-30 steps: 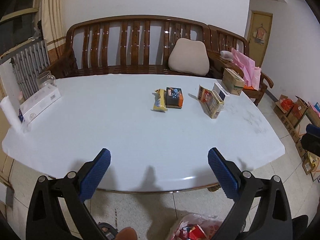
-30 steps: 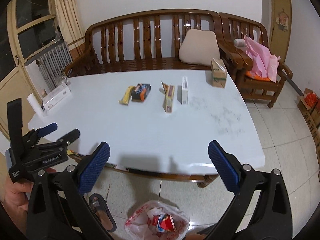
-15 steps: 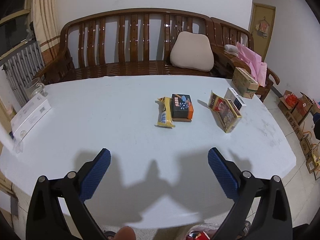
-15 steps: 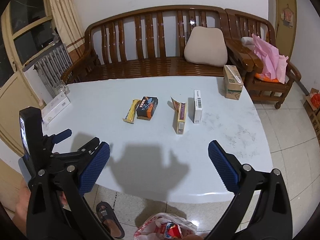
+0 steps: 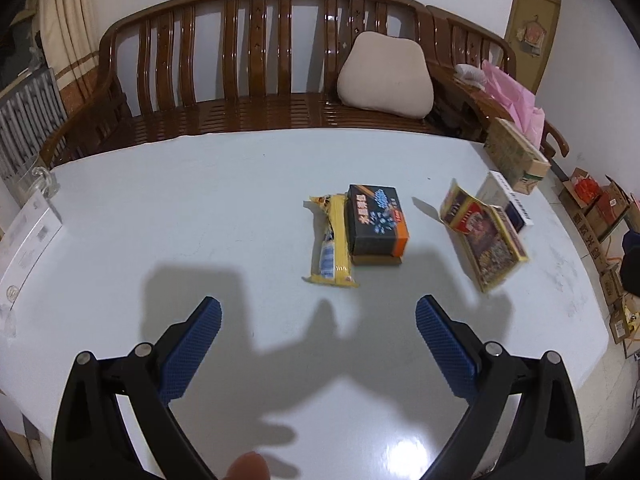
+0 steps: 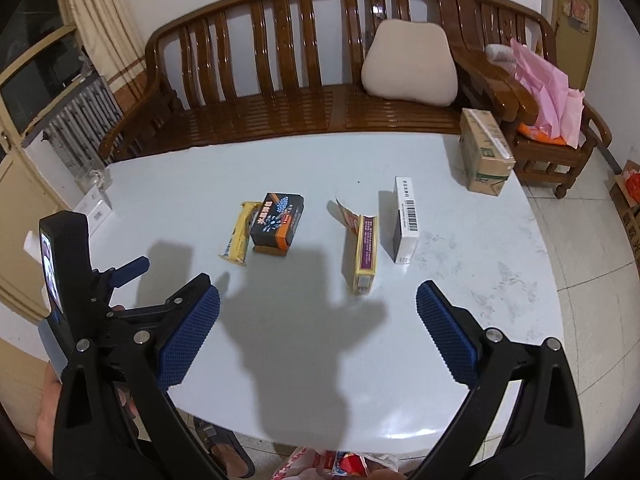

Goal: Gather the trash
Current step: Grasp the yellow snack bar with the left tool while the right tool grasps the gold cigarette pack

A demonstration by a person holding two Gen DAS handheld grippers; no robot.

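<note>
On the white table [image 5: 208, 216] lie a yellow snack wrapper [image 5: 331, 246], a black and orange box [image 5: 376, 220] beside it, an opened yellow carton [image 5: 486, 242] and a white box with a barcode [image 5: 510, 202]. They also show in the right wrist view: the wrapper [image 6: 239, 236], the black box [image 6: 277, 220], the carton [image 6: 366, 254], the white box [image 6: 406, 220]. My left gripper [image 5: 318, 340] is open and empty above the table, short of the wrapper. My right gripper [image 6: 318, 336] is open and empty, short of the carton. The left gripper's body [image 6: 100, 312] shows at the right view's left.
A wooden bench [image 5: 256, 92] with a beige cushion [image 5: 386, 76] stands behind the table. A cardboard box [image 6: 484, 156] sits at the table's far right corner. A white box [image 5: 24, 244] lies at the left edge. A plastic bag with trash [image 6: 340, 464] is on the floor below the near edge.
Both grippers have moved forward over the table toward the items, which now look larger and nearer. Both stay open.
</note>
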